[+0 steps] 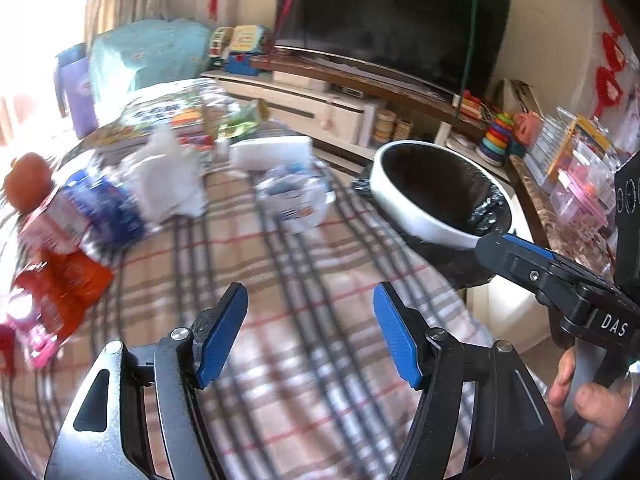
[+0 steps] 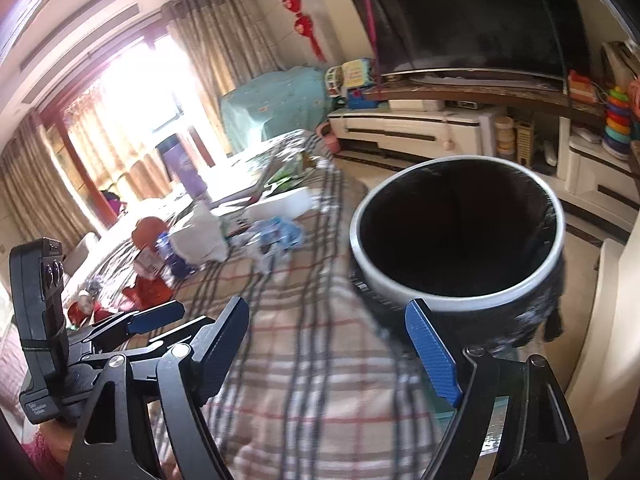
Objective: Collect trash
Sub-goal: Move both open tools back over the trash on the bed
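The left gripper (image 1: 310, 336) has its jaws spread, nothing between the blue pads (image 1: 222, 336), only the checked cloth (image 1: 280, 264) below them. It points forward and down over the table, angled toward the litter ahead.

The right gripper (image 2: 340, 350) likewise has its jaws spread wide and empty. Its right-hand pad (image 2: 432, 354) sits in front of the near wall of the trash bin (image 2: 460, 292), a white-rimmed round bin with a dark liner; whether pad and bin touch cannot be told. In the left wrist view this gripper comes in from the right edge, its fingers (image 1: 516, 254) reaching to the bin's near rim, and a hand (image 1: 580, 404) wraps the grip below it.

The bin stands at the right edge of the table, just beside the cloth's hem. The trash lies farther off across the cloth, well apart from both grippers: a crumpled white bag (image 1: 168, 180), a blue-and-white wrapper (image 1: 292, 196) near the middle, a blue packet (image 1: 104, 204) and an orange-red packet (image 1: 60, 292) toward the left. A white box (image 1: 272, 152) lies behind the wrappers.

Both views are blurred by motion. A dark television (image 1: 392, 24) on a low cabinet fills the background.
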`<state>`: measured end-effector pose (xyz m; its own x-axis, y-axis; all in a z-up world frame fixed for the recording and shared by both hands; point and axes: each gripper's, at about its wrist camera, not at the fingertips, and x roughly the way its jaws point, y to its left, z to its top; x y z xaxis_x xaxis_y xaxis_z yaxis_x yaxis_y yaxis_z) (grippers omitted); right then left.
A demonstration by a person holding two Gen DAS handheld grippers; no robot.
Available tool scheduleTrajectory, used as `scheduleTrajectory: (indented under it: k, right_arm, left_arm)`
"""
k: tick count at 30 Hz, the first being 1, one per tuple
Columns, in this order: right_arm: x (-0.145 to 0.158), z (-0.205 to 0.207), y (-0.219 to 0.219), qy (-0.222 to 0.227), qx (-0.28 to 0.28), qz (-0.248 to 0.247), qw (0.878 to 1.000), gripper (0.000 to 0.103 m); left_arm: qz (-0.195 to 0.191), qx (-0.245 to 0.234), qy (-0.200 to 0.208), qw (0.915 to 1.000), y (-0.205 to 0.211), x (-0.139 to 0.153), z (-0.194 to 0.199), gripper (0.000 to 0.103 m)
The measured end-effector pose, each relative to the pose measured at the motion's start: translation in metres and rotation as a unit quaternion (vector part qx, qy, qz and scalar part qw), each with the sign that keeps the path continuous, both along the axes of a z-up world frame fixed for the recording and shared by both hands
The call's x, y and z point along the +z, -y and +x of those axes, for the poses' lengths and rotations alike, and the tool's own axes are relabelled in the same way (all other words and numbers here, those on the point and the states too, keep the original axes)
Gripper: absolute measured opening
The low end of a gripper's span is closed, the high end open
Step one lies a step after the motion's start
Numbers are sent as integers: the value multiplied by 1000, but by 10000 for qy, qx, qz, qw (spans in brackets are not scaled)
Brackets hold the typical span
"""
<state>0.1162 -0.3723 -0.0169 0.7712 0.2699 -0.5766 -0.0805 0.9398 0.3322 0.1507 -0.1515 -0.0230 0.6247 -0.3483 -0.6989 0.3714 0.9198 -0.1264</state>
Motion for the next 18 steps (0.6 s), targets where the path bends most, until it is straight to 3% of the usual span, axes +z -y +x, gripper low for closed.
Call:
scheduleTrajectory:
  k: [8,18]
  right_arm:
    - [-7,-1,-33,-48,265,-49,9996,83]
    - [-11,4,-54,-89,440,-149,9989,83]
  left_arm:
    - [-47,443,-46,9990,-49,-7,-10,67]
    - [-96,812,-94,9966,-82,-11,-12,67]
